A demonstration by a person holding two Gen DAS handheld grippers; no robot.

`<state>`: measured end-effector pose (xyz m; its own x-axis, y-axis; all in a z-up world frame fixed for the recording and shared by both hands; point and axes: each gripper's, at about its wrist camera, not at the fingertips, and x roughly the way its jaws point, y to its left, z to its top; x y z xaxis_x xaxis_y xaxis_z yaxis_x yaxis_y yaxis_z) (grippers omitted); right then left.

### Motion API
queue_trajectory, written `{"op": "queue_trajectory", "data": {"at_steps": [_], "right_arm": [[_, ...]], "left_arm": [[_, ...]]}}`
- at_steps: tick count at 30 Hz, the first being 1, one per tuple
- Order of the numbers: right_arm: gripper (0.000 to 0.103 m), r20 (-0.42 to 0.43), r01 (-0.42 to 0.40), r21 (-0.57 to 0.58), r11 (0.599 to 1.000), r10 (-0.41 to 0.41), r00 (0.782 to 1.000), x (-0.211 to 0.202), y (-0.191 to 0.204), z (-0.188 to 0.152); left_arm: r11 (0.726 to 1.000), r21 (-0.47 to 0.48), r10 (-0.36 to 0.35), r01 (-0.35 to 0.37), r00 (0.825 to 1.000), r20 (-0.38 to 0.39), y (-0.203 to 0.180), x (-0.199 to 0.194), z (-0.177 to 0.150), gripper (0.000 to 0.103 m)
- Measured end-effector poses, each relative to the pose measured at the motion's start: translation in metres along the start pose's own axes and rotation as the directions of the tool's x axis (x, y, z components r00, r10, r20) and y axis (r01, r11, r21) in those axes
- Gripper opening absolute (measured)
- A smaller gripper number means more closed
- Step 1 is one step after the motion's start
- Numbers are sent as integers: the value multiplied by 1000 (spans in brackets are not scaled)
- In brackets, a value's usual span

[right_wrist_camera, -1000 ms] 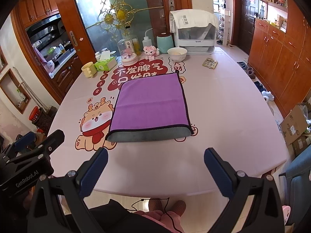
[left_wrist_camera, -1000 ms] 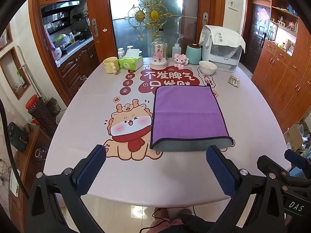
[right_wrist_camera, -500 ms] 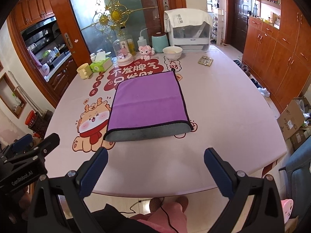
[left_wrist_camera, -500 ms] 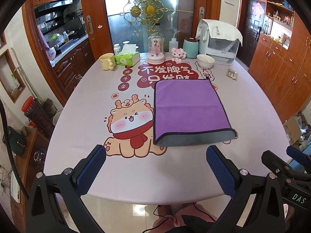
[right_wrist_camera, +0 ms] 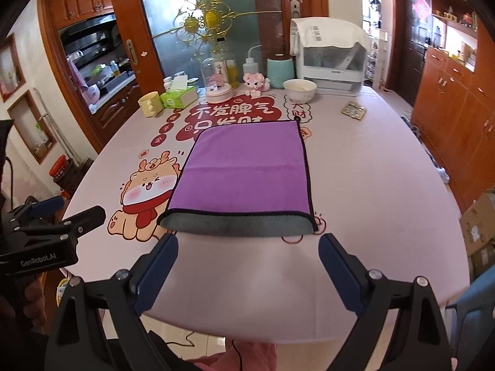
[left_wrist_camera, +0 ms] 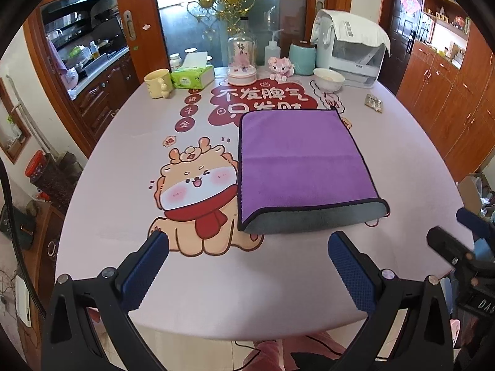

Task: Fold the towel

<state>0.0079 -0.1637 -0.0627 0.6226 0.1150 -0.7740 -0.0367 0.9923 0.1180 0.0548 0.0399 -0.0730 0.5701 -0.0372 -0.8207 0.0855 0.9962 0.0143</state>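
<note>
The purple towel (left_wrist_camera: 301, 167) lies flat near the middle of the table (left_wrist_camera: 123, 160), its grey underside showing along the edge nearest the person. The left gripper (left_wrist_camera: 247, 266) and right gripper (right_wrist_camera: 247, 262) both hang wide open and empty over the table's near edge. A pinch could catch only the top layer there, so the fold comes out skewed, or the towel could slide toward the bowl (left_wrist_camera: 328, 78) at the far edge.
</note>
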Motion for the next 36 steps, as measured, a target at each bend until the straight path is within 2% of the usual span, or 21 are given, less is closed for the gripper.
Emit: {"op": "queue_trajectory", "data": {"at_steps": [4, 9, 18, 28, 36], "right_arm": [[91, 3, -9, -32, 999, 9, 1000, 22, -15, 3], [88, -18, -21, -70, 997, 20, 1000, 52, -36, 5], [83, -82, -63, -198, 978, 48, 996, 106, -59, -1], [67, -180, -141, -244, 960, 98, 979, 158, -79, 3], [58, -253, -216, -245, 945, 152, 955, 181, -83, 3]], "left_arm": [[1000, 26, 4, -4, 1000, -14, -4, 26, 4, 102], [999, 46, -28, 29, 999, -24, -5, 61, 11, 102], [994, 99, -38, 45, 997, -72, 1, 122, 27, 102], [973, 177, -121, 149, 980, -159, -2, 173, 34, 102], [953, 214, -166, 215, 960, -226, -5, 195, 32, 95]]}}
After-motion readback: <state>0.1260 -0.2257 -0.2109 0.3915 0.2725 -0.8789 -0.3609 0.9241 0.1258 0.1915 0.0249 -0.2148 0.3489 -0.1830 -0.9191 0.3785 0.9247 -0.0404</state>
